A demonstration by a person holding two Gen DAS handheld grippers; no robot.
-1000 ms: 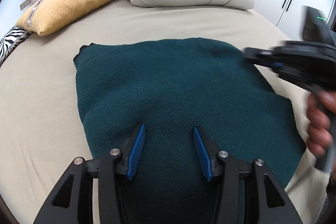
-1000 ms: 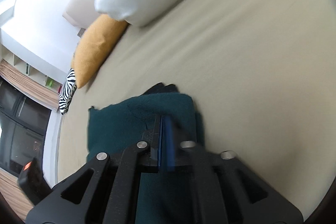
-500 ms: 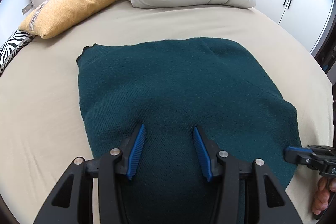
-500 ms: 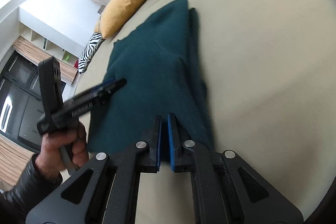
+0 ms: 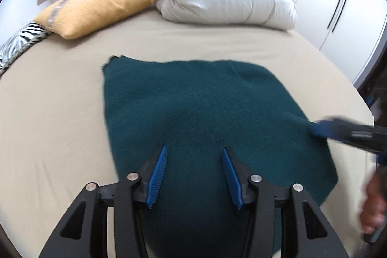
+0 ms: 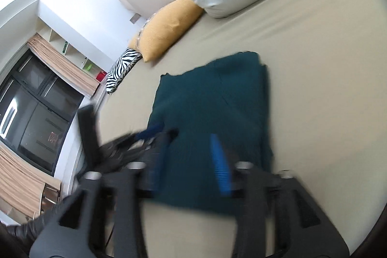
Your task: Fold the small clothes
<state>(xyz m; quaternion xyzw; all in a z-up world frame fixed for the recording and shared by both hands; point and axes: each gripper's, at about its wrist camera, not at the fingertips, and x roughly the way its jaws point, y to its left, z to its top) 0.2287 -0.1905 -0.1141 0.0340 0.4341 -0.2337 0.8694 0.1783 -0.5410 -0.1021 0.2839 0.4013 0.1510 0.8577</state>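
While the left gripper (image 5: pixel 193 175) hovers low with its blue-padded fingers (image 5: pixel 157 175) spread wide and empty, the dark teal knitted garment (image 5: pixel 198 108) lies directly beneath and ahead of them on the beige bed sheet (image 5: pixel 48 117). To the right, the right gripper (image 6: pixel 191 161) also has its fingers (image 6: pixel 220 163) parted over the garment's near edge, its tip reaching the right-hand edge. Folded into a rough rectangle, the knit lies flat, a stacked fold along its right side.
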